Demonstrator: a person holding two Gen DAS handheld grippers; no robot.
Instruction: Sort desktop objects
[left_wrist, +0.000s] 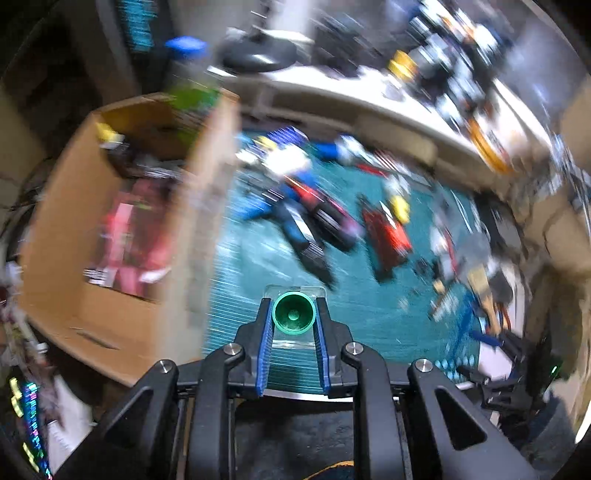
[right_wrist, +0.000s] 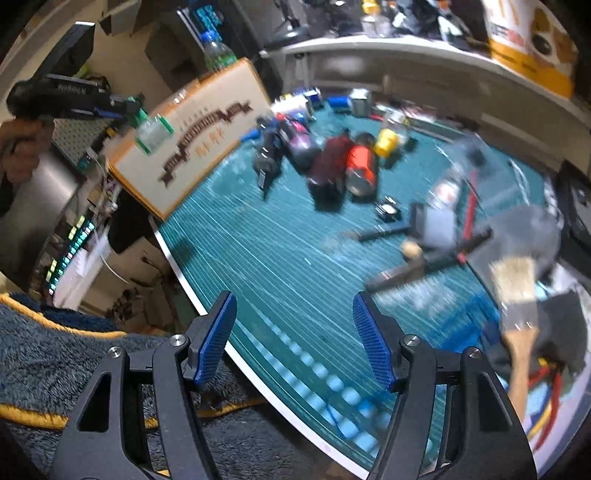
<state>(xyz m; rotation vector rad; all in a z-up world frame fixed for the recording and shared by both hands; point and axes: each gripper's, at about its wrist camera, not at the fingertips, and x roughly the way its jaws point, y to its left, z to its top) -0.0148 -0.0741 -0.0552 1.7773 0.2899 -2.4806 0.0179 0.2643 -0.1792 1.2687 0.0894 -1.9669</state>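
Carry your left gripper (left_wrist: 293, 314) on over the open cardboard box (left_wrist: 110, 229) at your left before you let go; judging by the blur, slow down first. Its fingers are clenched on the clear, green-capped container (left_wrist: 293, 313), raised above the green cutting mat (left_wrist: 258, 314). Your right gripper (right_wrist: 295, 332) hangs released and empty over the mat's near edge, with the paintbrush (right_wrist: 517, 295) to its right.

Small clear plastic container (left_wrist: 294, 314) with green cap, pinched between blue fingers (left_wrist: 266, 350), above cardboard box (left_wrist: 122, 221) edge.
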